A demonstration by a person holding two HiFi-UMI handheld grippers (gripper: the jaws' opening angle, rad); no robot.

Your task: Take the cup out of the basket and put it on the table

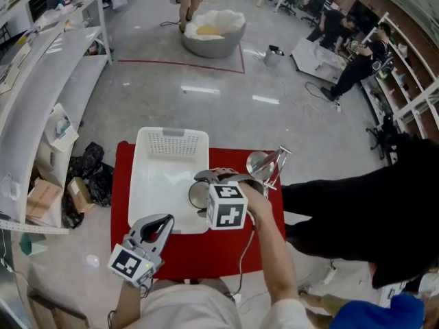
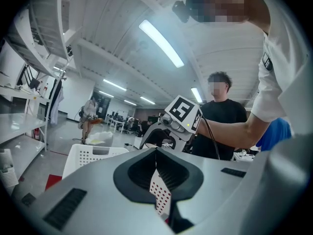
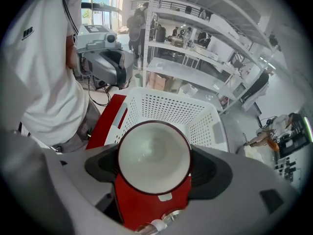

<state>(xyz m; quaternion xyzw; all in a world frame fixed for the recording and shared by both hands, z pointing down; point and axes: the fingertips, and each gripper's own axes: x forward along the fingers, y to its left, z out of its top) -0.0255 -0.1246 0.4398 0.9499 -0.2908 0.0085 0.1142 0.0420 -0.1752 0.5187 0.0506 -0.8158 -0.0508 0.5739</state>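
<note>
From the head view we see our right gripper (image 1: pixel 204 187) holding the cup (image 1: pixel 198 195) at the white basket's (image 1: pixel 168 142) near right corner. In the left gripper view, our left gripper (image 2: pixel 156 153) has its jaws closed and empty. In the right gripper view, the jaws grip the cup over the red worktop (image 3: pixel 146 204).

Red-covered table (image 1: pixel 226 252). Bears a white basket (image 1: pixel 168 163) at the right gripper's (image 1: pixel 204 194) left. Shiny metal object (image 1: pixel 267 164) at its right.

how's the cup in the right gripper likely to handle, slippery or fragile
The cup looks glazed and smooth inside, so probably stiff but slippery against the fingers. It seems ceramic, likely breakable if dropped. Round walls: laid sideways it may roll.
</note>
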